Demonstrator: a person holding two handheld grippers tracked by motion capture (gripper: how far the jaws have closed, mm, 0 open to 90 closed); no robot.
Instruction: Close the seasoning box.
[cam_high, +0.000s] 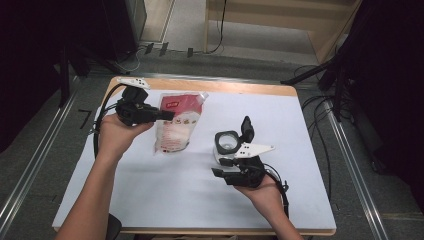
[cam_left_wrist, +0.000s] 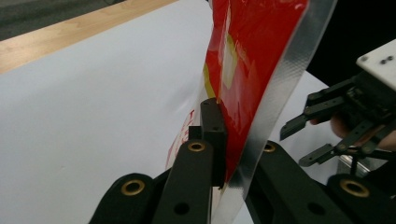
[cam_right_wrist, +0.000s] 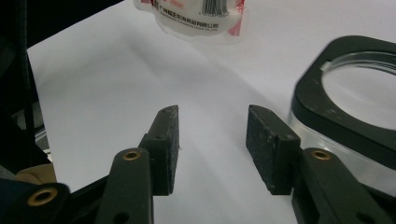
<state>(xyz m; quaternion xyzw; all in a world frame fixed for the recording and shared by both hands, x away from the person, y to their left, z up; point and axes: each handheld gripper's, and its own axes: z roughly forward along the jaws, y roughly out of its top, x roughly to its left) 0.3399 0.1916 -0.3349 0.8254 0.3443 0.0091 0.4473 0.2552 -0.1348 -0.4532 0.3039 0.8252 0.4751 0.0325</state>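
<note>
Nearest me, my right claw (cam_high: 218, 167) sits low over the white sheet (cam_high: 150, 190), jaws parted with nothing between them; in the right gripper view only bare sheet shows between the two pads (cam_right_wrist: 168, 140). Just beyond that claw, touching nothing of it, stands the clear container (cam_high: 227, 142) with its black square rim, its hinged lid (cam_high: 247, 128) tipped up at the far side. In the right gripper view the container (cam_right_wrist: 345, 102) lies just right of the right-hand jaw.

Farther off and across from that claw, my left claw (cam_high: 167, 115) is clamped on the upper edge of the red-and-white pouch (cam_high: 175, 125). In the left gripper view the pouch (cam_left_wrist: 252, 60) rises between the pads, its clear sealed border caught in the grip. The pouch hangs from that claw toward me, its lower end on or near the sheet; I cannot tell which. Beyond the left claw runs the wooden table edge (cam_high: 225, 87).
</note>
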